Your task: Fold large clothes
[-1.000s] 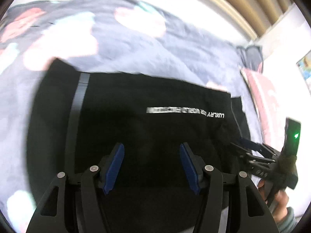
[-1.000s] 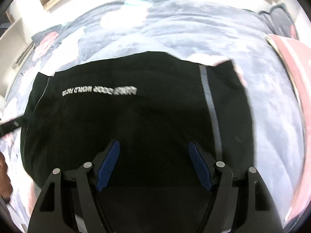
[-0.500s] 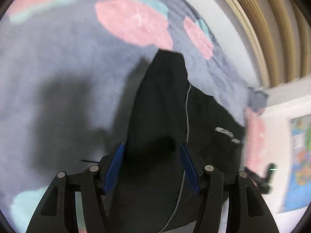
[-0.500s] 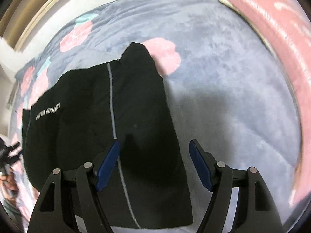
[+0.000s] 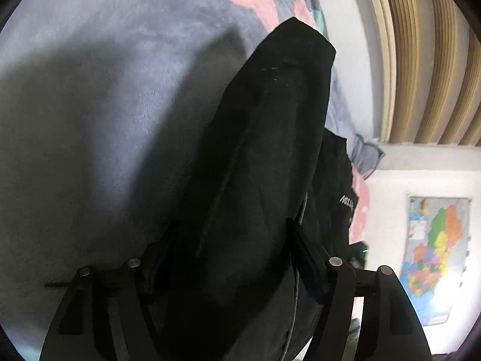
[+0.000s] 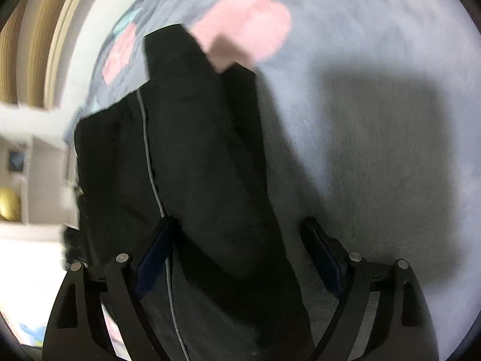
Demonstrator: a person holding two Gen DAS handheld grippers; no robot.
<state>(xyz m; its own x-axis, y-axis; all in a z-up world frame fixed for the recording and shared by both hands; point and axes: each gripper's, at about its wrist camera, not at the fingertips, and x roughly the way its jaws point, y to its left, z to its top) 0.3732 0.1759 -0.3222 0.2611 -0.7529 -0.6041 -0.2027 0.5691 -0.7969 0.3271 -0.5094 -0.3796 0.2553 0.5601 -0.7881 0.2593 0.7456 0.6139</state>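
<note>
Black garment [image 5: 264, 156] between spread left gripper [image 5: 231, 258] fingers.

Bare grey bed blanket [image 6: 375, 120] lies open beside the black garment [image 5: 264, 150]; the wall [image 5: 354, 69] bounds the bed's far edge.
</note>
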